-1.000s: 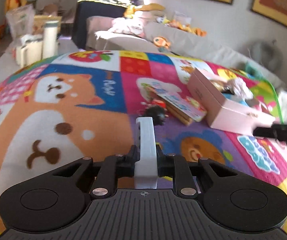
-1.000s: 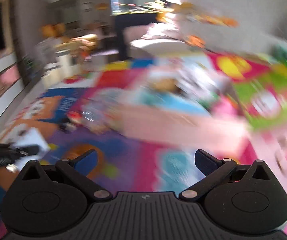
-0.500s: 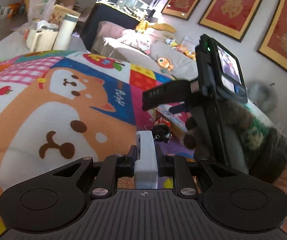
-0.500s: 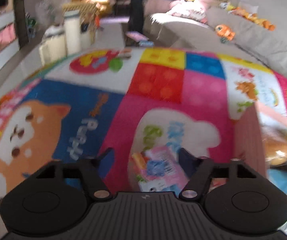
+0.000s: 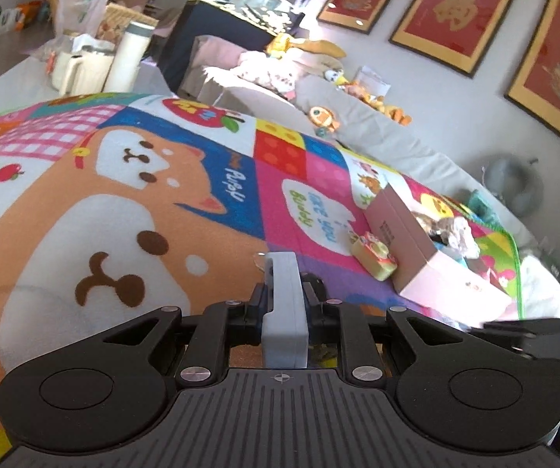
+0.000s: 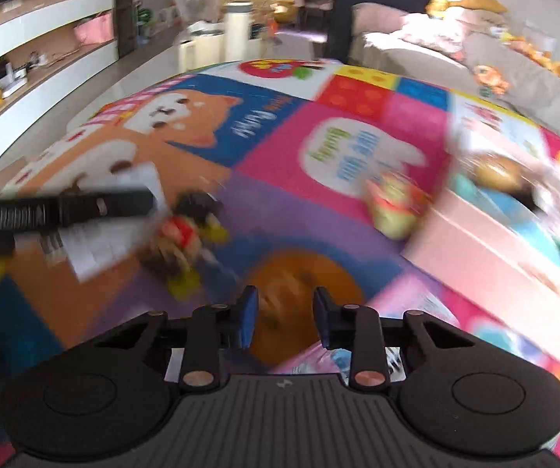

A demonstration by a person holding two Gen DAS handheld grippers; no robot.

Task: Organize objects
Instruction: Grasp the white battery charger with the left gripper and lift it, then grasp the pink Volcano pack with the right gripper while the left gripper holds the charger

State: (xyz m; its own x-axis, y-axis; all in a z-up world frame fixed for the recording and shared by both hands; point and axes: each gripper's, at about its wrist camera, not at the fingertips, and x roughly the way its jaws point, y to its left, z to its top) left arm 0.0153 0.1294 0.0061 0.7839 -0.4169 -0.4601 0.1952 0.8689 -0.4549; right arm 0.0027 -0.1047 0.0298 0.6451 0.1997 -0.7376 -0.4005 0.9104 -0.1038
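Observation:
My left gripper (image 5: 284,292) is shut on a flat white-grey block (image 5: 284,304), held above the colourful play mat (image 5: 124,195). A pink open box (image 5: 428,257) with several items inside lies to the right; a small yellow-green toy (image 5: 373,255) rests against its left side. In the blurred right wrist view my right gripper (image 6: 283,312) is partly open, with something pink and crinkly (image 6: 311,362) showing below the fingers. A dark plush toy with red and yellow (image 6: 186,234) lies ahead on the left, by the left gripper (image 6: 61,210) and its white block. The pink box (image 6: 494,249) is at right.
A grey sofa (image 5: 377,132) with plush toys runs along the mat's far edge. A white thermos (image 5: 128,58) and jug (image 5: 73,70) stand on the floor at far left. A dark cabinet (image 5: 210,39) stands behind. Shelves (image 6: 26,58) line the left wall.
The right gripper has pulled back from the middle of the left view to its lower right edge, and its fingers have narrowed. The yellow-green toy now shows beside the box. The left still holds its block.

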